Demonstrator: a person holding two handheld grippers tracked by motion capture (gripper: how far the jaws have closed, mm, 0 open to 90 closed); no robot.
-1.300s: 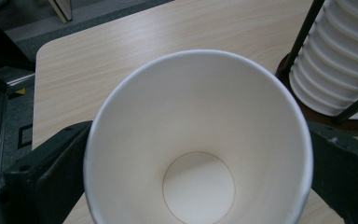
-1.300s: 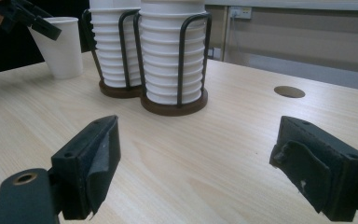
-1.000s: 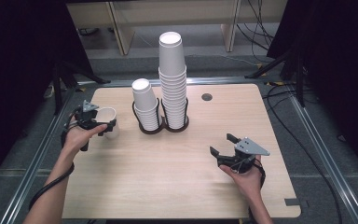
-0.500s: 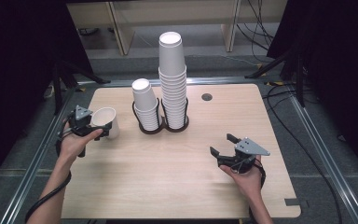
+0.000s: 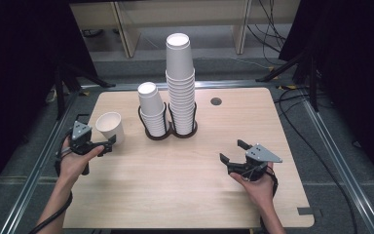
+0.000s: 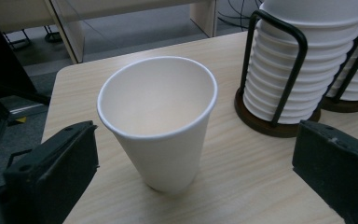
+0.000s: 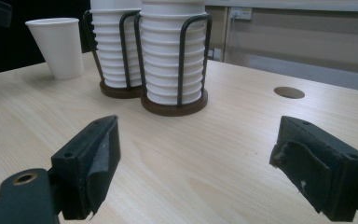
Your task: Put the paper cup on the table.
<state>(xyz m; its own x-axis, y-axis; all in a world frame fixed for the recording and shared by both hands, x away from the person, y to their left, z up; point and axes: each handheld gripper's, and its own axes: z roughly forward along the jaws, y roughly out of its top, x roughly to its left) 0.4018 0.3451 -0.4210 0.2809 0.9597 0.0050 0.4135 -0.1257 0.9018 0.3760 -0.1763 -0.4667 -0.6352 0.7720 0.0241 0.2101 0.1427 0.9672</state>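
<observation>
White paper, a single upright cup (image 6: 161, 119) is seen standing mouth up on the pale wooden table (image 5: 185, 185), near its left edge. The left gripper (image 5: 108, 142) is held wide open just before the cup, its jaws apart from the cup wall. The right gripper (image 5: 233, 151) is held wide open and empty, well apart from the black wire racks of stacked white cups (image 5: 168, 114).

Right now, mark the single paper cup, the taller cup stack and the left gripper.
single paper cup (image 6: 161, 154), left gripper view, outer wall.
taller cup stack (image 5: 180, 92), high view, mid-stack side.
left gripper (image 5: 108, 142), high view, between its fingertips.
</observation>
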